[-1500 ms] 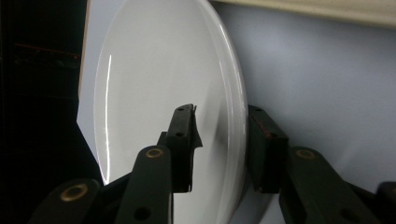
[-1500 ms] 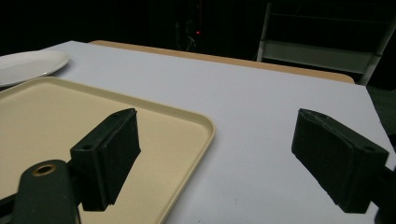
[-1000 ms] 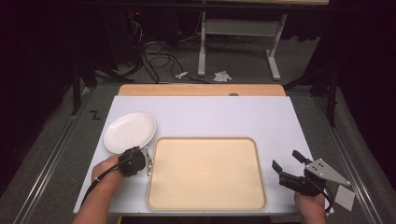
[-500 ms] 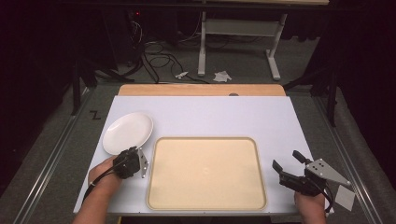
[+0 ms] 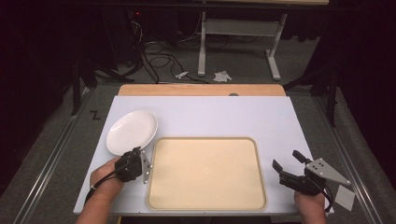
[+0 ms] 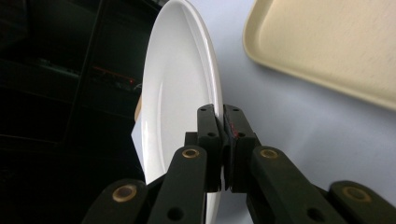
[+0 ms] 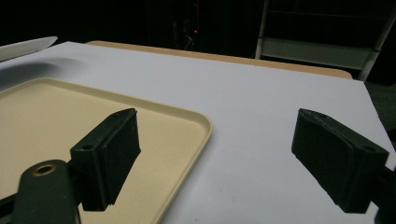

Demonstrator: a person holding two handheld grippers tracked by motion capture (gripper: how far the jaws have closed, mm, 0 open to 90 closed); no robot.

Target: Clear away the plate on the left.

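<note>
While our left fingers [image 6: 223,140] pinch the white plate [image 6: 180,88] by its near rim, we should keep it level and lift it clear of the desk [image 5: 224,116] toward the tray [image 5: 205,170]. Our right fingers [image 7: 229,158] wait spread beside the tray.

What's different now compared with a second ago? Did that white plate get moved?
Yes. The left gripper, clamped on the near rim of the white plate, has drawn back toward the person a little, and the plate has tipped and come with it; its far edge is off the table. The grip was already shut a second ago. The right gripper, jaws open, and the beige tray stayed put.
</note>
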